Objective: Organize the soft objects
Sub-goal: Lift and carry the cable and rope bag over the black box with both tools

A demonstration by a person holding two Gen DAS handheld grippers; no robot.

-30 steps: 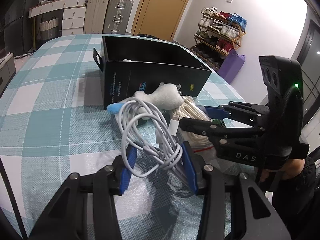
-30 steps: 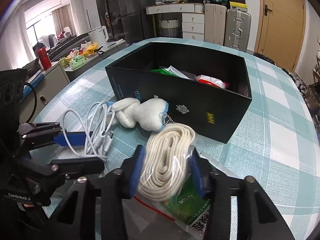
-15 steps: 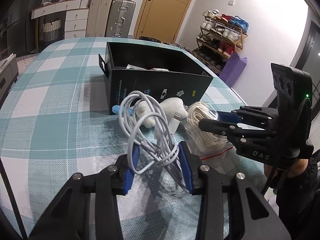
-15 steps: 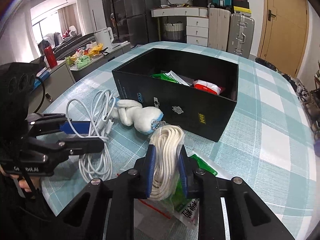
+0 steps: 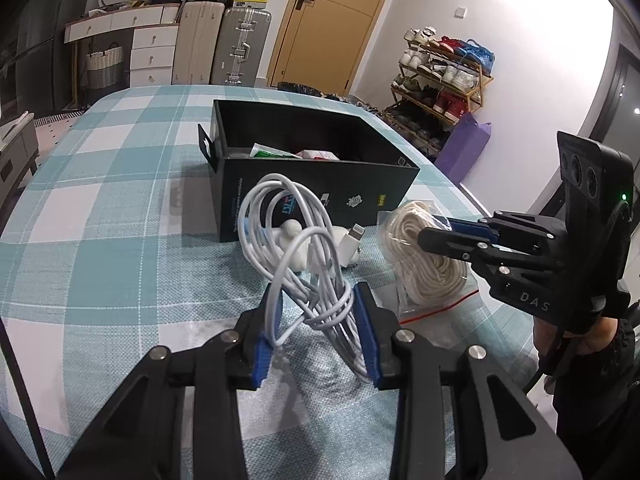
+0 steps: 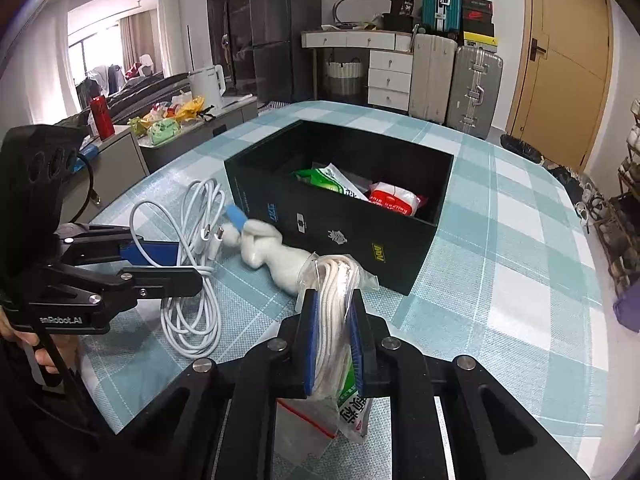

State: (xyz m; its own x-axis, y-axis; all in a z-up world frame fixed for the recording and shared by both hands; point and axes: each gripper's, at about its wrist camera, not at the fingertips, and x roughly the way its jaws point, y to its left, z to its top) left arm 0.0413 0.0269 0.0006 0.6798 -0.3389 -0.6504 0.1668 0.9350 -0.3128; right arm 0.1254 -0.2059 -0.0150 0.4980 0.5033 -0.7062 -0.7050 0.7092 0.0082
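Cable bundle [image 5: 304,264] pinched inside left claw [image 5: 316,336].

Wooden door [image 5: 324,20], shoe rack [image 5: 440,76], suitcases [image 6: 452,80], bright window [image 6: 104,36]

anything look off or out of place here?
Nothing damaged or spilled. Loose ends: the white charging cable is a tangled bundle pinched in the left gripper, and the white plush toy lies outside the black box, against its front wall. The right gripper squeezes the bagged white rope.
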